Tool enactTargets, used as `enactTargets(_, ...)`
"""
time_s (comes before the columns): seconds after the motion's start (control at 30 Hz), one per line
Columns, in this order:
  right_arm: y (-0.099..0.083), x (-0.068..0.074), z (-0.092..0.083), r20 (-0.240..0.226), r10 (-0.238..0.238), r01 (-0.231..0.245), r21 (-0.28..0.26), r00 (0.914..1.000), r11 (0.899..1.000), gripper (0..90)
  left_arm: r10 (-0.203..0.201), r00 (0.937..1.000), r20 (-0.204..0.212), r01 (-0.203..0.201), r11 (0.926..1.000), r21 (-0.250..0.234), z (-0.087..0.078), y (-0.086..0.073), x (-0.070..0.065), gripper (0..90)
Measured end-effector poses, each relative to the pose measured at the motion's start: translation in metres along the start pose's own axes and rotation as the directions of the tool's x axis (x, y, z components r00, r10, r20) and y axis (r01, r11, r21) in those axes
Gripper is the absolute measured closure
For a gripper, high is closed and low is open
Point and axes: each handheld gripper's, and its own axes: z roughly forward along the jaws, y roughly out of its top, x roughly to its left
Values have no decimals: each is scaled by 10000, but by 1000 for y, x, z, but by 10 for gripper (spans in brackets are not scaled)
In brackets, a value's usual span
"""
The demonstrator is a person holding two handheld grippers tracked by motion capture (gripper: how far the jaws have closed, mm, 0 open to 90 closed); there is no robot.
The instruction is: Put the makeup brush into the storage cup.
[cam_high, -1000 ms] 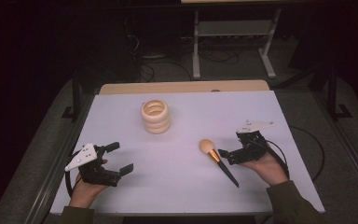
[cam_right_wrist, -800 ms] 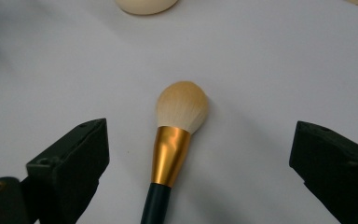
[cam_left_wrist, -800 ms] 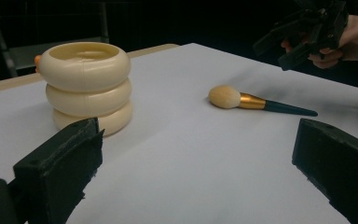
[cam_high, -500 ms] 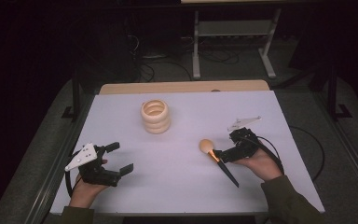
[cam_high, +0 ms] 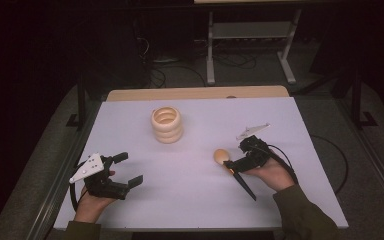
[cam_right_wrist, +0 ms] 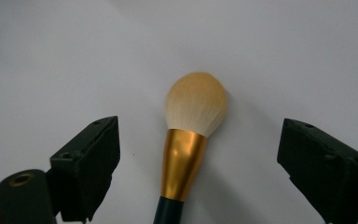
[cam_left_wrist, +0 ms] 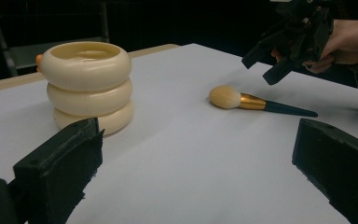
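Right tool point(cam_high: 234, 167) straddling makeup brush point(cam_right_wrist: 186, 149) lying flat on desk point(cam_high: 190, 200), jaws wide, just been closing, not yet gripping; round ferrule risking rolling, slipping out; left tool point(cam_high: 130, 170) idling wide

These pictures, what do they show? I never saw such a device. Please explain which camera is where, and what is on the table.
A person sits at a white table with a hand-held two-jaw gripper in each hand. One camera looks down from above; one rides on each gripper.

The left gripper rests open and holds nothing. On the table stand a cream ringed holder and a makeup brush. The right gripper is over the brush, jaws either side of its gold collar. They have just been closing but do not touch it.
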Motion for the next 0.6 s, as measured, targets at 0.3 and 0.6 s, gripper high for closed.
enactTargets(0.3, -1, 2, 9, 9, 10, -10, 412, 10000, 9992, 149, -2, 10000, 11, 2, 10000, 14, 0, 0, 0, 12)
enactTargets(0.6, -4, 3, 18, -30, 115, -113, 574, 9999, 9983, 200, 21, 10000, 12, -21, 10000, 52, 1, -1, 0, 12)
